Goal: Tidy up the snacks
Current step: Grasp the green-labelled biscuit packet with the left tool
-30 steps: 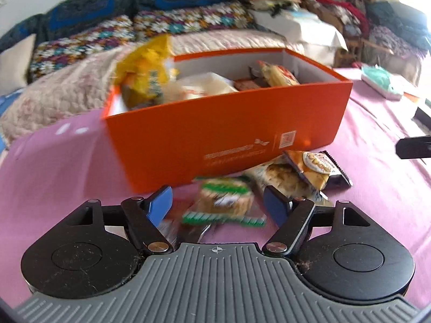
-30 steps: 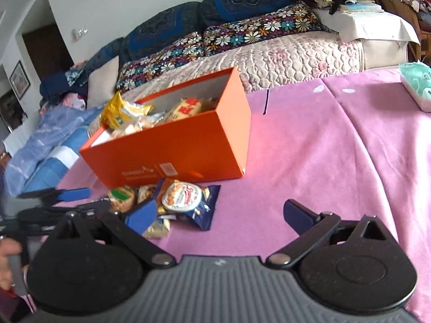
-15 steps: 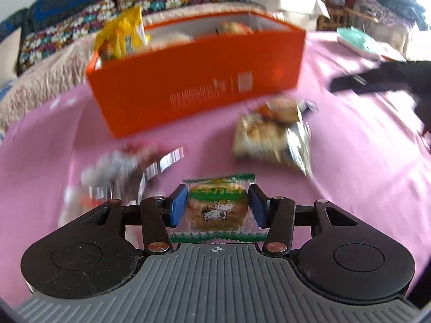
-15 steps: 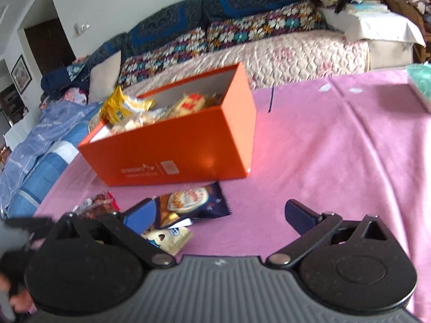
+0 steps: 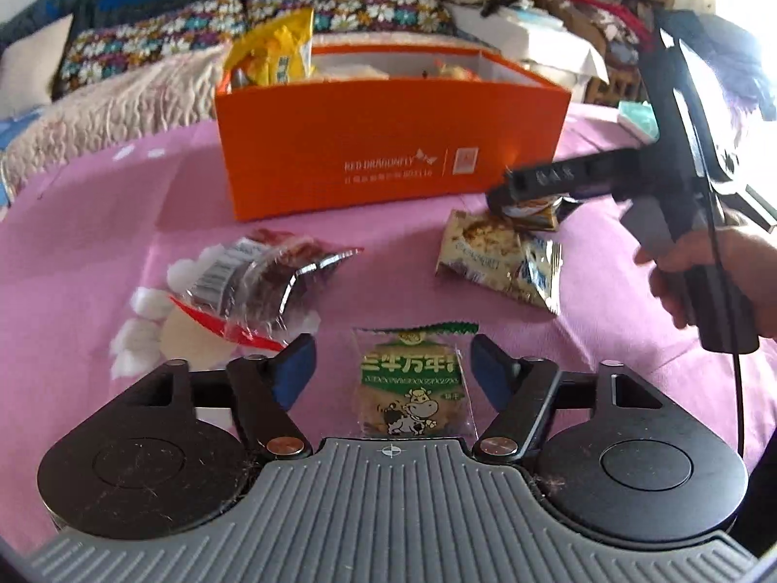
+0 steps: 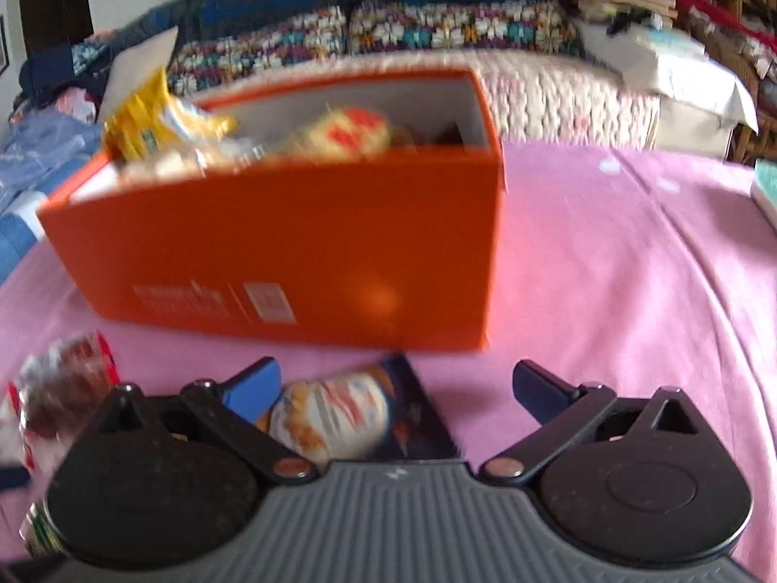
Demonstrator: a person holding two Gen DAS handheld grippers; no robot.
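Both wrist cameras look forward and down along their tools toward the long orange cardboard box (image 5: 393, 145) on the pink-clothed tabletop (image 5: 145, 204). The left view faces its printed side squarely from close by; the right view (image 6: 291, 252), blurred, sits closer, nearer its right end. Both share the box.

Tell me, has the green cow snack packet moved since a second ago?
Yes. The green cow packet now lies well short of the orange box; earlier it lay close beneath its front wall.
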